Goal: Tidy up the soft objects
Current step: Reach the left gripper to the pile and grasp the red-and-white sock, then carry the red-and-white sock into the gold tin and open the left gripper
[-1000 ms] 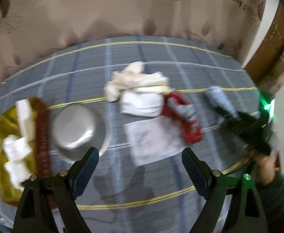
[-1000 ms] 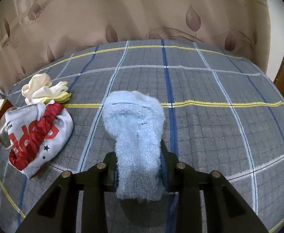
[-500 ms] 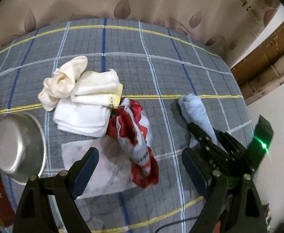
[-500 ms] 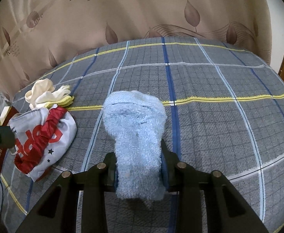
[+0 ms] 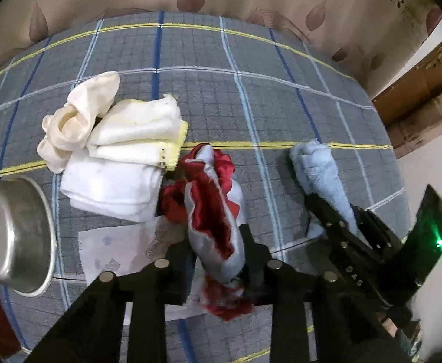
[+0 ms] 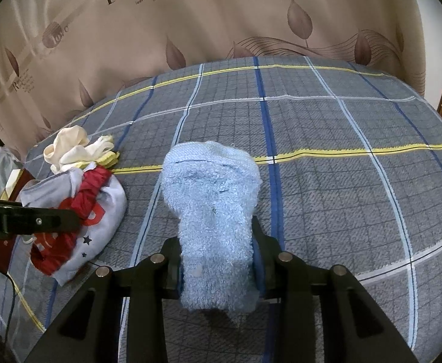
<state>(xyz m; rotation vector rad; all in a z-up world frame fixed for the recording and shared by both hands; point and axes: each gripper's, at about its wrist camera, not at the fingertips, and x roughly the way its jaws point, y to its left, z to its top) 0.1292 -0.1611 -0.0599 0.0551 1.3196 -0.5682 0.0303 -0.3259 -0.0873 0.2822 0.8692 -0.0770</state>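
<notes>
Pinching the near end of the red and grey garment [image 5: 213, 211], the left gripper [image 5: 217, 257] has just been closing its fingers, and the cloth now sits squeezed between them, bunched up above the checked grey bedcover [image 5: 190, 90]. Part of that garment spills below the fingers over a printed white sheet [image 5: 115, 248] lying flat on the cover. Just beyond it lie folded white towels [image 5: 121, 163] with yellow edging, and a cream sock [image 5: 75, 121] rests against their far left corner. A metal bowl [image 5: 12, 233] stands at the left edge.

Fingers of the right gripper [image 6: 217, 269] are clamped on the lower part of a fluffy light blue sock [image 6: 211, 199], whose broader end lies forward on the bedcover. The garment lies well to its left, the other gripper's black finger across it. A beige leaf-patterned curtain [image 6: 221, 15] hangs behind the bed.
</notes>
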